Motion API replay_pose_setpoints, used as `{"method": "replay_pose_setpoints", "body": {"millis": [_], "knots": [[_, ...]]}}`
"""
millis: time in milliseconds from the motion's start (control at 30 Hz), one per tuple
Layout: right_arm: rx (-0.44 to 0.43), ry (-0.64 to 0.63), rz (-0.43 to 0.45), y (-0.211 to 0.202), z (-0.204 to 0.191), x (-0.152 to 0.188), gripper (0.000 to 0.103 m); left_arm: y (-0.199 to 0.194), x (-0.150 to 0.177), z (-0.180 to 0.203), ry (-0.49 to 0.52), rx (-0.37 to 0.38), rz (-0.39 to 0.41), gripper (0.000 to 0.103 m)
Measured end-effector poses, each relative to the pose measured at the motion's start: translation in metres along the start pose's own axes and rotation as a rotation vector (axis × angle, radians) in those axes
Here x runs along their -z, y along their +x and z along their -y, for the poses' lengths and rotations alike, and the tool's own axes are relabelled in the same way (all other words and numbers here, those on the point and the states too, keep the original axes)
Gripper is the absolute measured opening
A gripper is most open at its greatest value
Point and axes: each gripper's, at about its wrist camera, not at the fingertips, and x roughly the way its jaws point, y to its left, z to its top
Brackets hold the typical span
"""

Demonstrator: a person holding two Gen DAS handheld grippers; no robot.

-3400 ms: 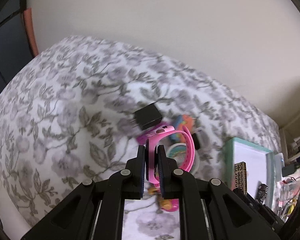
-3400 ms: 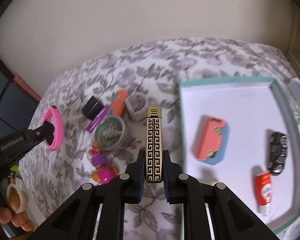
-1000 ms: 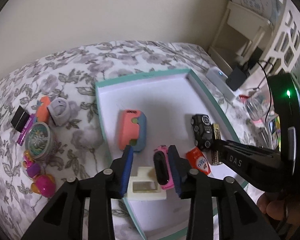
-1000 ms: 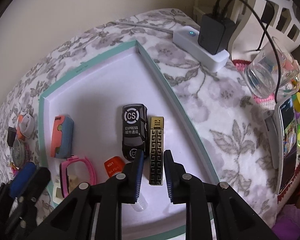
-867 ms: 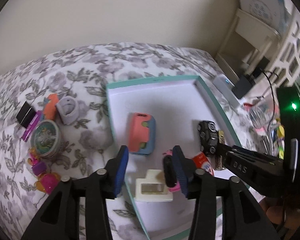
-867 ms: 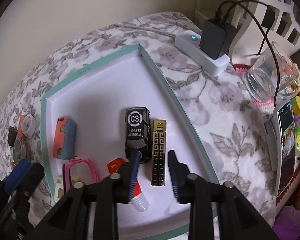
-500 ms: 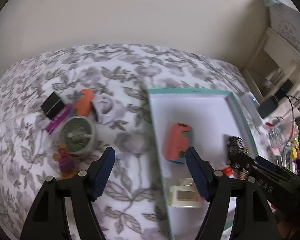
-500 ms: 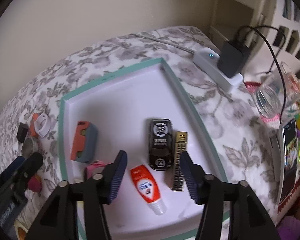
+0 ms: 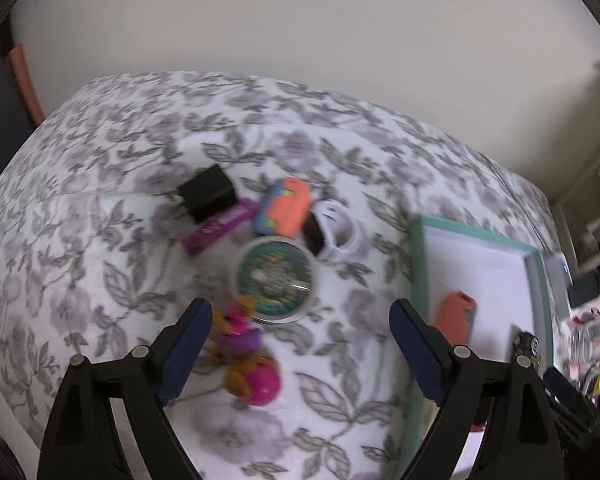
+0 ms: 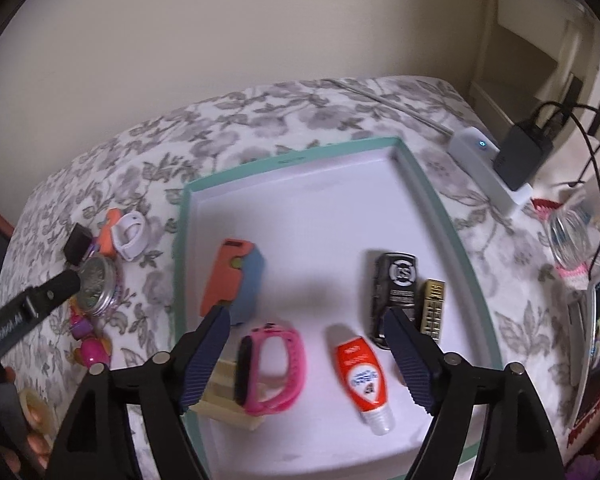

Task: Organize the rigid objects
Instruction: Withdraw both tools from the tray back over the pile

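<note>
Teal-rimmed tray [image 9: 417, 264] is our landmark: left of it lies the round tin [image 9: 274, 276], just ahead of our left gripper [image 9: 300, 330], jaws opening, empty; our right gripper [image 10: 306, 338] opens, empty, over the tray.

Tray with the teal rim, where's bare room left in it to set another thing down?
The tray's far half is bare, from the far rim down to the orange and blue case and black toy car. The near half is crowded: pink watch, red bottle, gold bar.
</note>
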Motion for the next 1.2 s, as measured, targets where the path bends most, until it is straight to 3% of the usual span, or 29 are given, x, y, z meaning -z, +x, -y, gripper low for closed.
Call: {"method": "replay_pose_setpoints", "body": {"millis": [267, 633, 767, 933, 1200], "knots": [[-0.07, -0.064, 0.023, -0.003, -0.035, -0.002, 0.103, -0.005, -0.018, -0.053, -0.117, -0.02, 0.005, 0.095], [-0.146, -0.203, 0.052, -0.006, -0.101, -0.001, 0.103, -0.016, -0.029, -0.12, -0.239, -0.105, 0.06, 0.095], [-0.17, -0.277, 0.023, 0.002, -0.132, 0.007, 0.103, -0.007, -0.027, -0.127, -0.242, -0.116, 0.012, 0.095], [-0.177, -0.359, -0.01, 0.017, -0.161, 0.021, 0.103, 0.017, -0.021, -0.125, -0.231, -0.072, -0.092, 0.095], [-0.154, -0.383, -0.068, 0.038, -0.163, 0.03, 0.103, 0.03, -0.014, -0.109, -0.218, -0.013, -0.17, 0.095]]}}
